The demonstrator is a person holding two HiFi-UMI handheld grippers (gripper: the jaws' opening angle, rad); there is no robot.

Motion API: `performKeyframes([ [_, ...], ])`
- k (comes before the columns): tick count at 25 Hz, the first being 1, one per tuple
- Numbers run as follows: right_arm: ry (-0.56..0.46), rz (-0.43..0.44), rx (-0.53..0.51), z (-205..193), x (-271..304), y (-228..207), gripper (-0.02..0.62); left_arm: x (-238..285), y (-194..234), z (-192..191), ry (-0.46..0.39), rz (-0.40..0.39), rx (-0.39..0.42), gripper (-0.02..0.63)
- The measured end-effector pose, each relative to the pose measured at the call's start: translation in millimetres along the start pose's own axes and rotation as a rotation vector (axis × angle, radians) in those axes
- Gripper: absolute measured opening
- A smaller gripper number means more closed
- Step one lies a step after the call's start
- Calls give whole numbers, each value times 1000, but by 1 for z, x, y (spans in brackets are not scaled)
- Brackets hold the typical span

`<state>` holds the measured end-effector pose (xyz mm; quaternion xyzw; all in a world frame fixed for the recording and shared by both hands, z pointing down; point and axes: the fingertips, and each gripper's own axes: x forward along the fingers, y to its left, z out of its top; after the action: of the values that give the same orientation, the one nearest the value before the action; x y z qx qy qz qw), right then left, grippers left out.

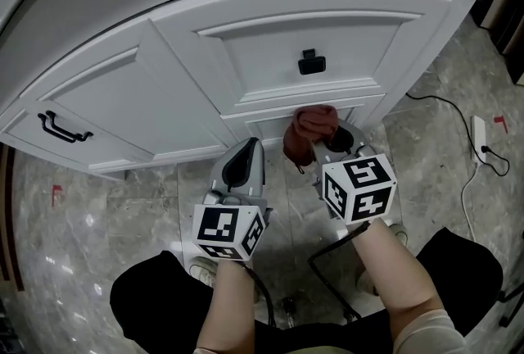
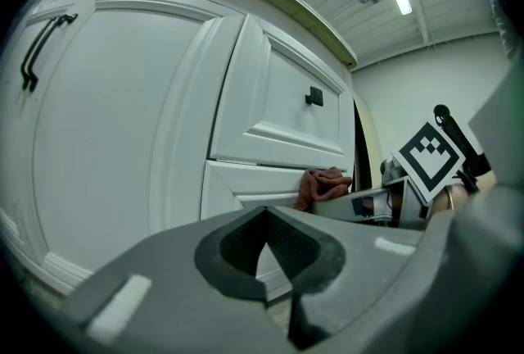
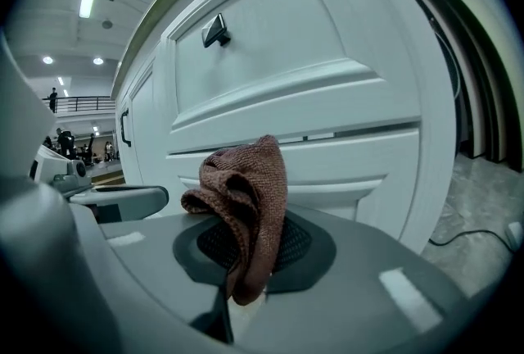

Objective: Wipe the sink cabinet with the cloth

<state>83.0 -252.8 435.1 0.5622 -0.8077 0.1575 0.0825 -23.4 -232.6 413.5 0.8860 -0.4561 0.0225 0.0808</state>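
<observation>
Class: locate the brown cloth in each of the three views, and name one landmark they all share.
Head view: cloth just right of centre.
Left gripper view: cloth small, right of centre.
Right gripper view: cloth central, clamped between the jaws.
Shared landmark: the black drawer knob.

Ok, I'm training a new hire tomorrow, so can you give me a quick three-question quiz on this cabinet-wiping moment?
1. True or false: the left gripper holds the cloth.
2. The cloth is: A) white, B) reddish-brown, C) blue.
3. How many black handles show on the sink cabinet in the head view?
Key: 1. False; the right gripper is shut on it, the left is shut and empty. 2. B. 3. Two: a bar handle and a square knob.
</observation>
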Motion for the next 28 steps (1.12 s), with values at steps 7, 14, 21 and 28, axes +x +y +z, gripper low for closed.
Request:
performKeyframes([
  [7, -34, -88, 12, 9, -24, -37, 81, 11, -22, -3, 5, -38, -8, 0],
  [14, -77, -167, 66, 15, -48, -81, 80, 19, -38, -9, 22, -61, -4, 0],
  [21, -110, -216, 86, 20, -64, -105, 80, 21, -41, -13, 29, -59, -13, 0],
  [28, -88, -264, 132, 3, -74, -123, 78, 21, -44, -18, 37, -62, 3, 0],
])
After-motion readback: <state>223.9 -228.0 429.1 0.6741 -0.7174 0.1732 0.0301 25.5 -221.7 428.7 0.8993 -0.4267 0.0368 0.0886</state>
